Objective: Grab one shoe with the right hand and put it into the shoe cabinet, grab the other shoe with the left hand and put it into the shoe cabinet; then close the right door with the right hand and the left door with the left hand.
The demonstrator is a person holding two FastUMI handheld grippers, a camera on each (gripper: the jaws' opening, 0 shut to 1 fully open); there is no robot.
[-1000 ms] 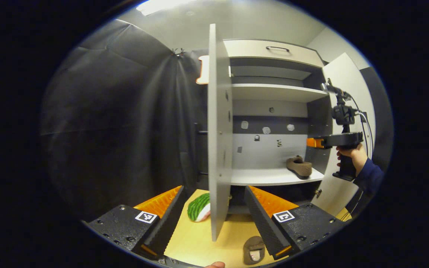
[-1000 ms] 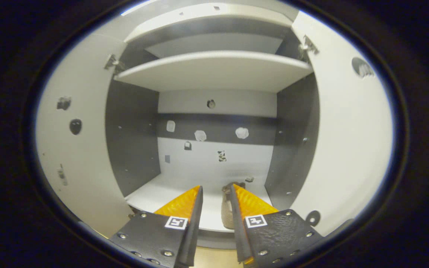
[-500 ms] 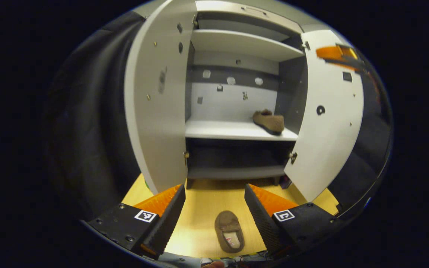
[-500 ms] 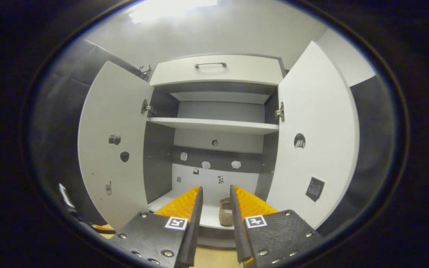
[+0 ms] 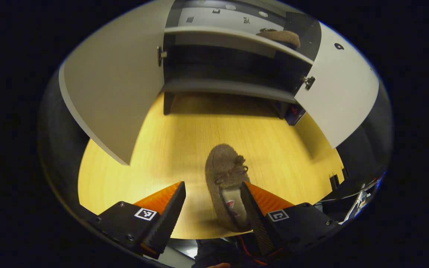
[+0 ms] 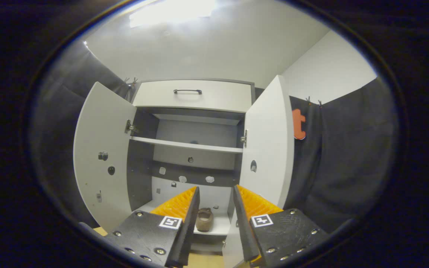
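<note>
While one shoe (image 6: 204, 219) sits shelved (both doors open) — another shoe (image 5: 226, 185) waits.

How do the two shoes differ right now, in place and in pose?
The shelf shoe sits inside the cabinet; the floor shoe lies on the wooden floor in front of it. The floor shoe lies between the open fingers of the left gripper, its toe towards the cabinet; the shelf shoe lies free of both grippers, near the right wall. Both are brown slippers.
</note>
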